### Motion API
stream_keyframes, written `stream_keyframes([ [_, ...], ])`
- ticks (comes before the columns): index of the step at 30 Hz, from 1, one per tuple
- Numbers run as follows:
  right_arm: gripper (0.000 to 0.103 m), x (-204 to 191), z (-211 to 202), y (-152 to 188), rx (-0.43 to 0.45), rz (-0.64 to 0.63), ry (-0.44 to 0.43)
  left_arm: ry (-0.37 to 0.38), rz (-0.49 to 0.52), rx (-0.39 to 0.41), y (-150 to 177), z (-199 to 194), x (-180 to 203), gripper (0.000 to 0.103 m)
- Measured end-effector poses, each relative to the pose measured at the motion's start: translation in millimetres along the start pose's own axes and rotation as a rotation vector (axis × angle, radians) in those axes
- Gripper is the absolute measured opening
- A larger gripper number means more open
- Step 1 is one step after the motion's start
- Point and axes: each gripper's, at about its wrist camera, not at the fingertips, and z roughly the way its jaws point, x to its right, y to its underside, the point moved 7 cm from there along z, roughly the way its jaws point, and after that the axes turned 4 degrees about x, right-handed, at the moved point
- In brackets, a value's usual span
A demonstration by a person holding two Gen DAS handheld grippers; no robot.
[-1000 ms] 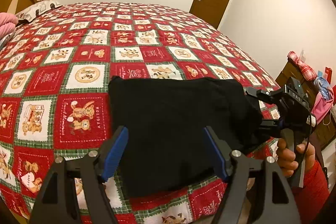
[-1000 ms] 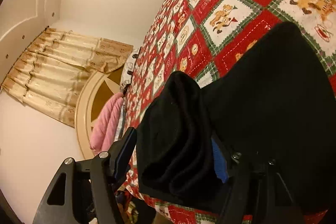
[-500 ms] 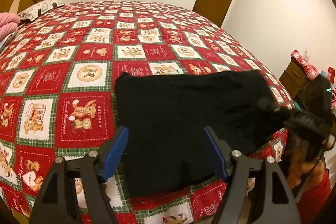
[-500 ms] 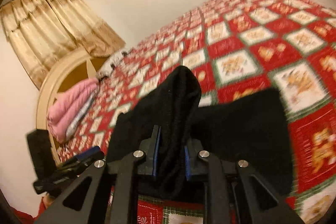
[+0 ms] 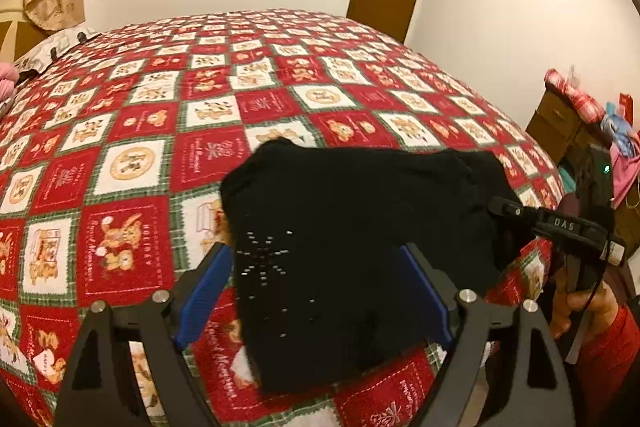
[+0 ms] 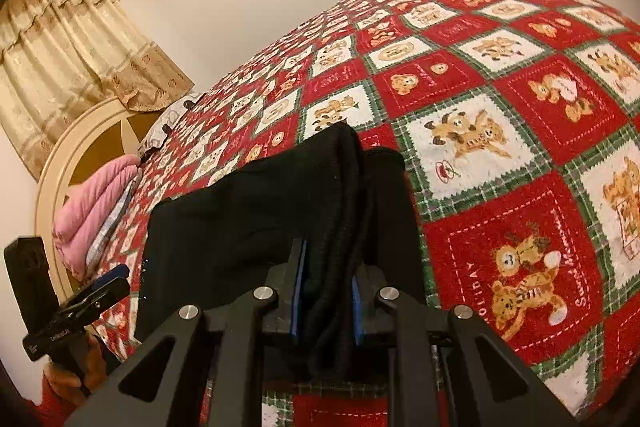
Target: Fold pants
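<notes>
On the quilted bed [image 5: 132, 115], my right claw [image 6: 326, 291] pinches the black pants' [image 5: 352, 227] bunched edge, left claw [image 5: 316, 291] open, empty; thick layers may slip, unfolding.

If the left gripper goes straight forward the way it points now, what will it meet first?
Most likely the black pants: the open left gripper has the cloth between its fingers and ahead of them. Beyond lies the quilt. Depth is unclear.
</notes>
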Motion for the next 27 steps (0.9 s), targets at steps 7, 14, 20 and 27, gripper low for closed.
stream_keyframes([
  [7,0.032,18.4,-36.8,-5.6,0.059,-0.016,0.178,-0.043,0.011,-0.011,3.3,2.4,-7.1,0.088],
  [14,0.032,-66.4,-54.5,-3.2,0.142,-0.284,0.080,-0.065,-0.056,-0.017,5.6,4.1,-22.0,0.088],
  [20,0.031,-35.5,-13.9,40.5,-0.043,-0.208,0.113,-0.119,0.002,-0.049,18.1,11.4,-17.4,0.088],
  [27,0.032,-26.2,-33.2,33.9,-0.029,-0.075,0.064,-0.157,-0.033,-0.105,27.8,18.2,-28.4,0.088],
])
